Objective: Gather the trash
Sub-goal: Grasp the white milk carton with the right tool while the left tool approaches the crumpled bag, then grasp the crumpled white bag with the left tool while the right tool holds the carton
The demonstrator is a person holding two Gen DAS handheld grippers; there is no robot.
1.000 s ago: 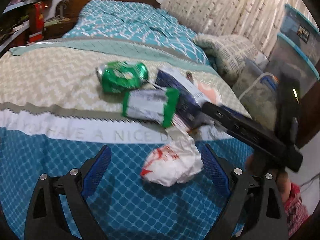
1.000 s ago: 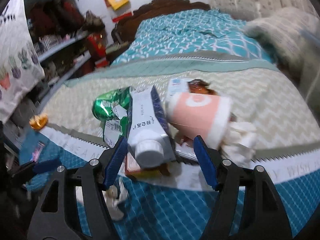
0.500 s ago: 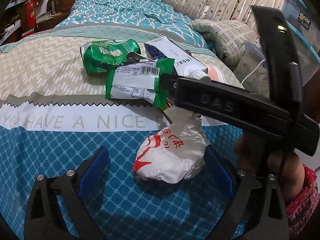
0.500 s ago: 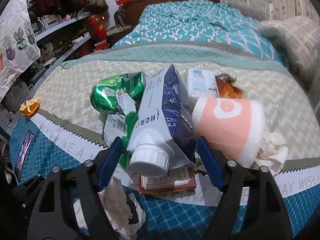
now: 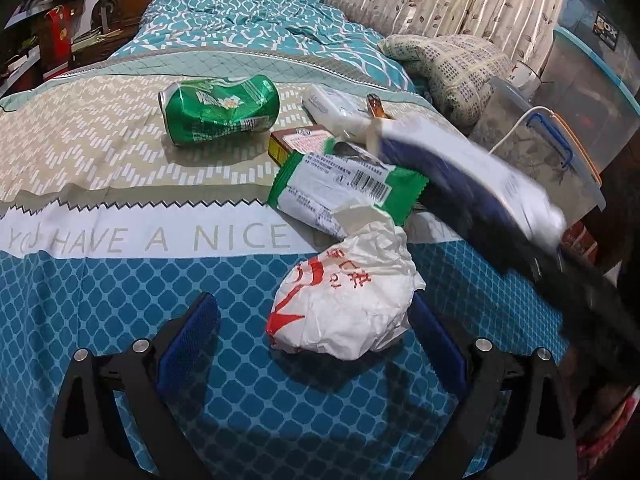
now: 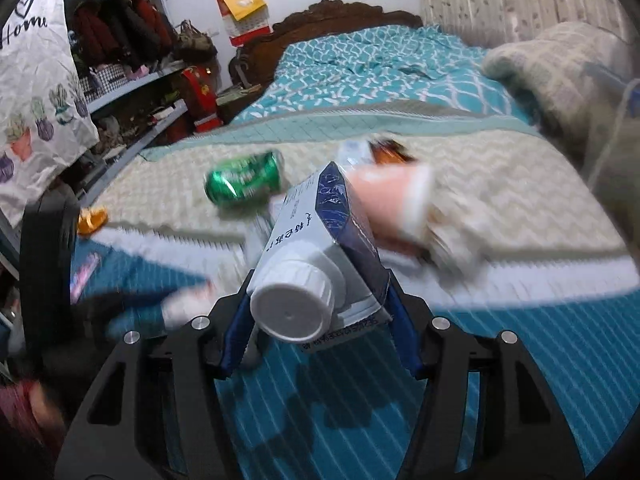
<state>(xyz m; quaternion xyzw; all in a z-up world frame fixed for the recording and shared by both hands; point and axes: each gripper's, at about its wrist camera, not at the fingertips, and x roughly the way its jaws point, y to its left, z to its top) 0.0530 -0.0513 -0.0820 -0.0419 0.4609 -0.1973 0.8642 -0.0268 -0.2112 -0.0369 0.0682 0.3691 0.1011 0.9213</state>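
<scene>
The milk carton [image 6: 320, 248] is clamped in my right gripper [image 6: 316, 328], blue pads pressing its two sides just behind the white screw cap [image 6: 292, 306], which faces back at my wrist. Its long axis runs straight out along my fingers, away from me and a little upward, and it hangs above the bedspread [image 6: 520, 360], clear of the other trash. In the left wrist view the same carton [image 5: 460, 168] shows as a blur crossing the right side above the pile.

Under my left gripper [image 5: 312, 344] sits the crumpled white paper bag [image 5: 348, 300] with red print. My left jaws stand wide and hold nothing. The bag lies between the blue pads, off-centre toward the right one and close against it, with a broad gap on the left side. It is roughly round, so no axis matters much. My left hand is clearly the nearer one, and I judge the next grab only needs the jaws to close around the bag.

Just beyond the bag, touching its far edge, lies the green-and-white wrapper [image 5: 344, 192], its long side running across my view. Past that are a small red-brown box [image 5: 296, 142] and the dented green can [image 5: 220, 108] lying on its side, well apart from my pads. The pink cup [image 6: 392, 200] lies on its side behind the carton.
</scene>
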